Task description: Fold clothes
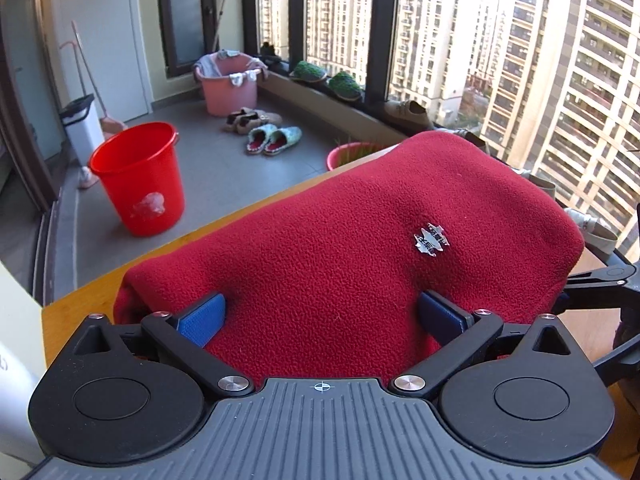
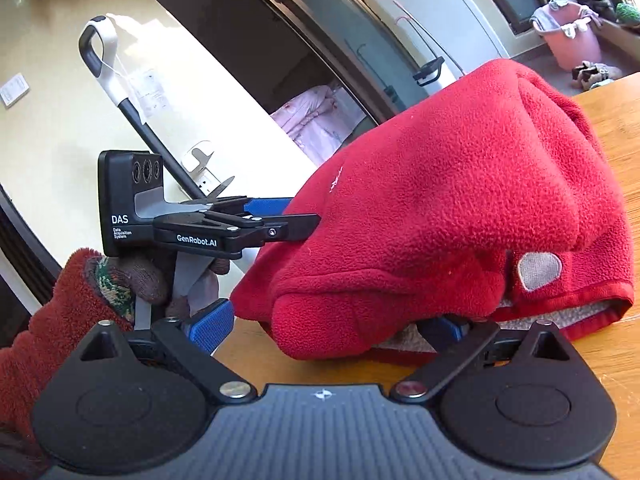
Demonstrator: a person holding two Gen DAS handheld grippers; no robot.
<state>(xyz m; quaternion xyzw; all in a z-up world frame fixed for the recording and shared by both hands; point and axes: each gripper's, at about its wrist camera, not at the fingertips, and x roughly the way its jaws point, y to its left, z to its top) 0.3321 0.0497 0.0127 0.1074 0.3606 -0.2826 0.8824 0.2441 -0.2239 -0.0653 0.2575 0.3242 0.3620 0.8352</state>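
Observation:
A red fleece garment [image 1: 360,248] lies bunched and partly folded on a wooden table [image 1: 80,312], with a small silver logo on top. My left gripper [image 1: 320,316] is open wide, its blue pads [image 1: 202,318] pressed against the near edge of the fleece. In the right wrist view the same fleece [image 2: 460,200] shows a hem and a grey lining. My right gripper [image 2: 328,326] is open too. Its left pad [image 2: 212,326] is clear of the cloth and the other pad is tucked under a fold. A gloved hand [image 2: 136,280] holds the left gripper [image 2: 288,216] at the fleece's left side.
On the balcony floor beyond the table stand a red bucket [image 1: 138,178], a pink tub [image 1: 230,84] with cloths, slippers [image 1: 274,140] and a white bin [image 1: 82,124]. Shoes line the window sill. A grey-and-white handle [image 2: 100,52] leans by the wall.

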